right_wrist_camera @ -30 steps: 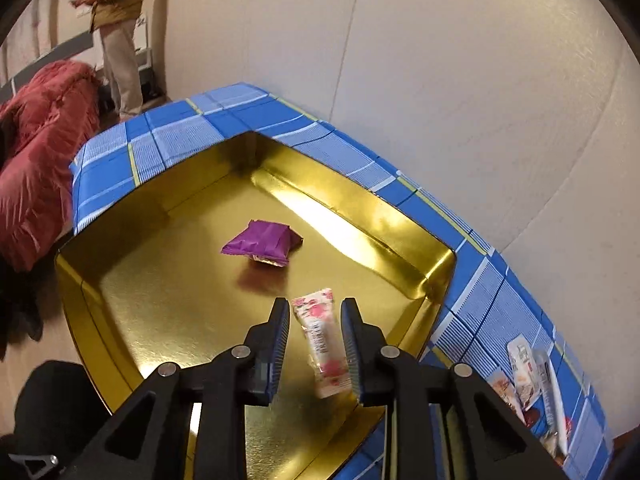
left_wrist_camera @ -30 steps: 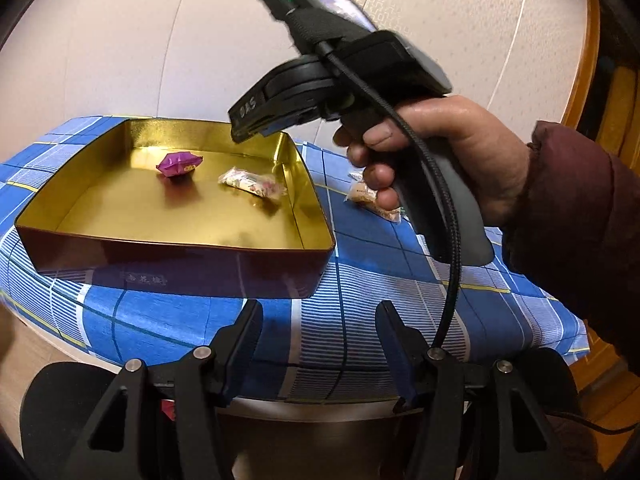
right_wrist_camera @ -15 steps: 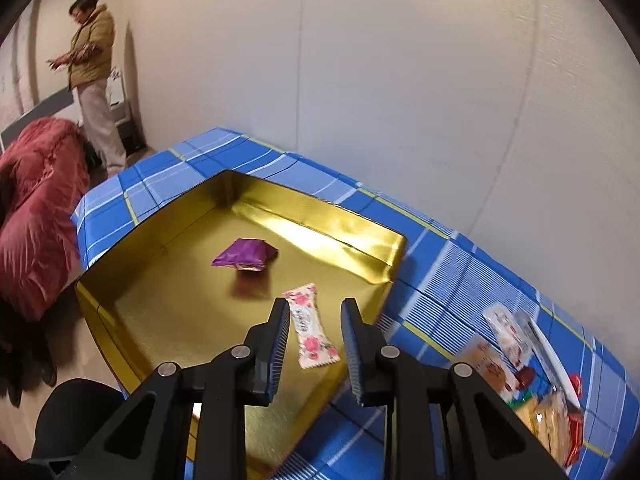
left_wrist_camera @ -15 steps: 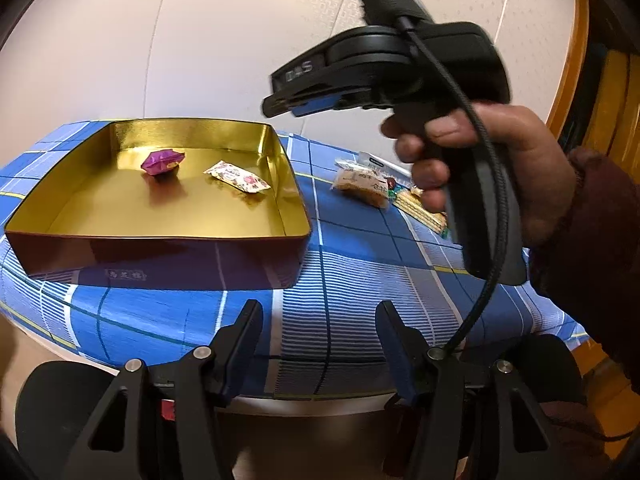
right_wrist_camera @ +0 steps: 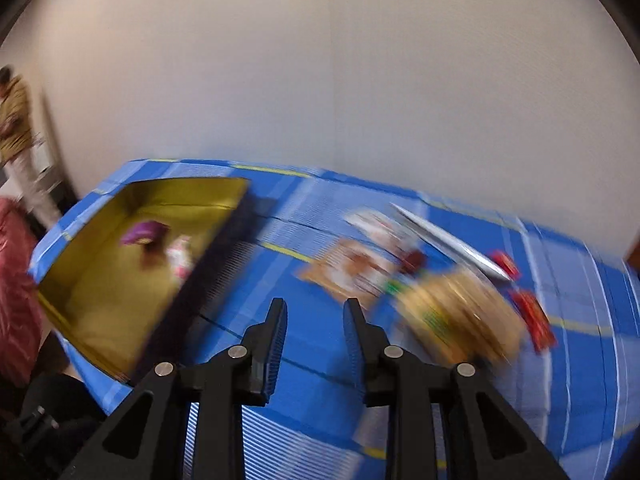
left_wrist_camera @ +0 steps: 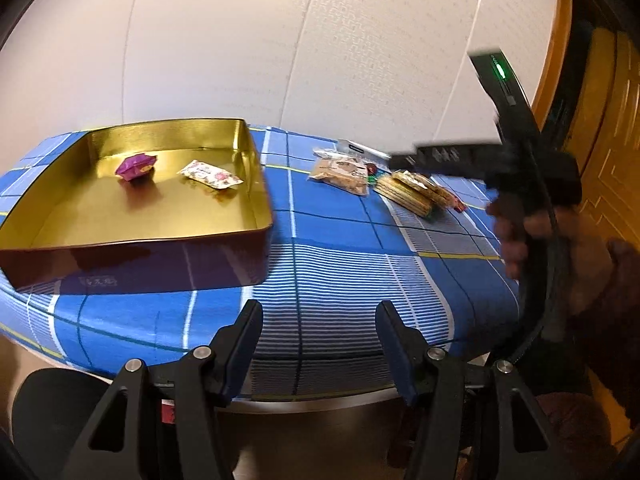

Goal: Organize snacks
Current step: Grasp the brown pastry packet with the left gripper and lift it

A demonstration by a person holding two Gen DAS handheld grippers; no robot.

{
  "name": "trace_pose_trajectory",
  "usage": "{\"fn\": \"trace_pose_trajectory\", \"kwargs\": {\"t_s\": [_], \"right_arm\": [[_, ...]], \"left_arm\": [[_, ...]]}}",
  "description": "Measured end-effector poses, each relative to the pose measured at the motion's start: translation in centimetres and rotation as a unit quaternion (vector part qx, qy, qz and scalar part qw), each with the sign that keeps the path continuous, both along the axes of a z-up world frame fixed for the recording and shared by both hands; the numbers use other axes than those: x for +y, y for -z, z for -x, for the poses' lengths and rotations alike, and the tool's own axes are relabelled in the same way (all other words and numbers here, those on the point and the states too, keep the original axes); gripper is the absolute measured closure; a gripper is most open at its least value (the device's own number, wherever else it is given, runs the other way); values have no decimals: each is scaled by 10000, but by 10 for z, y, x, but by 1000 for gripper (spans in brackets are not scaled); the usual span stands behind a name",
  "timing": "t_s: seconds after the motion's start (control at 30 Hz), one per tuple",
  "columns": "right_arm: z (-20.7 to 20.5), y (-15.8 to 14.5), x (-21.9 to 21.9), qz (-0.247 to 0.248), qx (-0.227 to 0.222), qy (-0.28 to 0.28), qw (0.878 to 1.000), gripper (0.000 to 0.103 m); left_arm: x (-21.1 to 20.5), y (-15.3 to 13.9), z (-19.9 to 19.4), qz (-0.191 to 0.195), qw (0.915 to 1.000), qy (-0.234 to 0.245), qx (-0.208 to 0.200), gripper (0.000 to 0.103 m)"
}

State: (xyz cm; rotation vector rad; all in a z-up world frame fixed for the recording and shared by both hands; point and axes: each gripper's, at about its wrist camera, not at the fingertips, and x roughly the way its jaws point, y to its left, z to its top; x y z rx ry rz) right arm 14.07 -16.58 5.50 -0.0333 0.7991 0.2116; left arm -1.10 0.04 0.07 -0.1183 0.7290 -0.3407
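A gold tin tray [left_wrist_camera: 256, 184] sits on the blue checked tablecloth [left_wrist_camera: 340, 264]. It holds a purple candy [left_wrist_camera: 135, 165] and a pink-flowered white packet [left_wrist_camera: 210, 174]. A pile of snack packets [left_wrist_camera: 400, 190] lies to the tray's right. My left gripper [left_wrist_camera: 318, 320] is open and empty, at the table's near edge. My right gripper [right_wrist_camera: 314, 312] is open and empty, over the cloth between the tray [right_wrist_camera: 224, 240] and the blurred snack pile [right_wrist_camera: 440, 300]. The right gripper's body [left_wrist_camera: 520, 168] shows at the right of the left wrist view.
A cream wall stands behind the table. A wooden door frame [left_wrist_camera: 592, 128] is at the right. A person [right_wrist_camera: 16, 128] stands far left, beside a red bedcover [right_wrist_camera: 16, 300]. The table's front edge [left_wrist_camera: 320, 396] is close to my left gripper.
My right gripper has swung right, away from the tray towards the snack pile, leaving the pink-flowered packet in the tray. The left gripper has stayed open and turned slightly right.
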Motion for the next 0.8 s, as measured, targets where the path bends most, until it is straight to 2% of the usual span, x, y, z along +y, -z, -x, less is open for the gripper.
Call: {"fn": "trace_pose_trajectory", "kwargs": {"t_s": [0.23,0.3,0.33,0.37,0.5,0.63,0.8], "right_arm": [[22,23,-78,-136,92,1118,9936,74],[27,29,-95,-159,98,1400,9900,74],[29,32,-100,-158,98,1473,9889,74],[32,35,-106,-148,87,1546,9878,74],[46,46,-120,-88,-15,1747,9846,74],[49,52,-134,-323,-18,1914,9810,73],[49,53,-141,-457,-77,2006,9786,70]], "left_arm": [[-23,-16,-19,-217,9995,241,44,43],[-31,-23,-32,-233,9993,269,149,39],[-33,-25,-37,-239,9992,260,196,34],[-36,-27,-44,-235,9991,241,244,33],[-50,-36,-73,-272,9982,222,489,33],[-59,-39,-101,-106,9970,181,751,33],[-74,-37,-137,-187,9958,-47,899,33]]}}
